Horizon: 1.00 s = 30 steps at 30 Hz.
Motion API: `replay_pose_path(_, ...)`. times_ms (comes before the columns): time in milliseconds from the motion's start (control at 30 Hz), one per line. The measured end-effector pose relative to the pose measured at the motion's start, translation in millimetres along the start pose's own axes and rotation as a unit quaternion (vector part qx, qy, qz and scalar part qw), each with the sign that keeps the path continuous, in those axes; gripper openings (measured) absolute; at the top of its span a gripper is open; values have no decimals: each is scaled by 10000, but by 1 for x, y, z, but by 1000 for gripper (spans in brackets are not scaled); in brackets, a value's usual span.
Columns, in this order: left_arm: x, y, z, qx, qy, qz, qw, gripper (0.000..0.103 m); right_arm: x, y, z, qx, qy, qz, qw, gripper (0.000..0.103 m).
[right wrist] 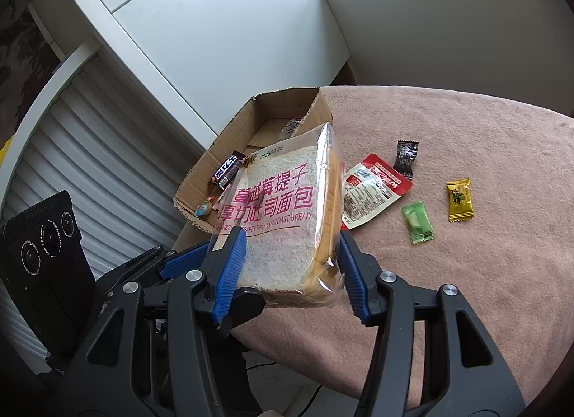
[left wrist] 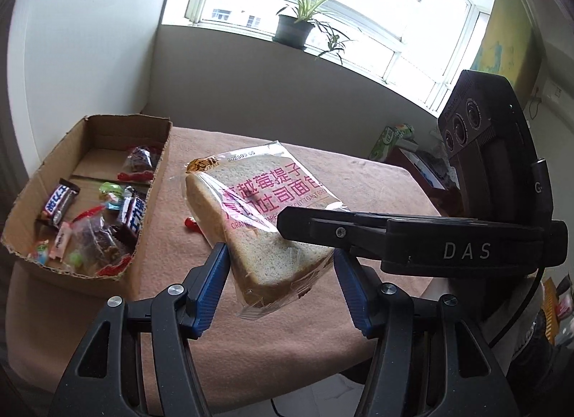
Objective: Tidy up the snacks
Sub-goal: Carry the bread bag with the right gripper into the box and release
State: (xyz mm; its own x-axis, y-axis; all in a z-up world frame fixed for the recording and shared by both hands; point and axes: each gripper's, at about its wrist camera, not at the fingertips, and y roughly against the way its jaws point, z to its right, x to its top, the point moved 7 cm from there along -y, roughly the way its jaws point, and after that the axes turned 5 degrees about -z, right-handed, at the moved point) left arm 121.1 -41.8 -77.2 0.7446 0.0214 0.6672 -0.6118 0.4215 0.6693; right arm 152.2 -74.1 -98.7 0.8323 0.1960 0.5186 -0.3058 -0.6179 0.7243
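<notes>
We see one packet of thick-cut toast bread (right wrist: 287,216), sealed in clear plastic with pink lettering, held tilted in the air above a pink table cloth (right wrist: 466,273). The right gripper (right wrist: 292,266) has its blue pads pressed on the packet's lower sides. The left gripper (left wrist: 281,284) has the same packet between its blue pads at the lower corner; the left pad seems to press it, but we cannot tell whether the right pad touches.

To the packet's left sits one open cardboard box (left wrist: 150,183), its torn near rim low and its far end mostly bare. Inside lie many small wrapped snacks, among them two dark chocolate bars (left wrist: 59,201); the rest overlap too much to count.

On the cloth to the right lie four loose items, well apart from each other except two that touch: one red-and-white pouch (right wrist: 373,198), partly hidden behind the bread, one black candy (right wrist: 405,158), one green candy (right wrist: 418,221) and one yellow candy (right wrist: 459,200). One red wrapper (left wrist: 192,225) peeks from under the packet. One potted plant (left wrist: 292,26) stands on the windowsill.
</notes>
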Motion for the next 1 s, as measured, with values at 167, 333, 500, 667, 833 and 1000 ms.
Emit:
replay_pose_path(167, 10, 14, -28, 162, 122, 193, 9996, 59, 19, -20, -25, 118, 217, -38, 9997, 54)
replay_pose_path(333, 17, 24, -60, 364, 273, 304, 9985, 59, 38, -47, -48, 255, 382, -131, 9989, 54)
replay_pose_path(500, 24, 30, -89, 564, 411, 393, 9968, 59, 56, -72, -67, 386, 539, -223, 9976, 54)
replay_pose_path(667, 35, 29, -114, 775, 420, 417, 9952, 59, 73, -94, -77, 382, 677, -275, 9966, 54)
replay_pose_path(833, 49, 21, -131, 861, 393, 396, 9947, 60, 85, -109, -80, 410, 690, -315, 9963, 54)
replay_pose_path(1000, 61, 8, -145, 967, 330, 325, 9942, 60, 98, -126, -77, 317, 693, -401, 9963, 54)
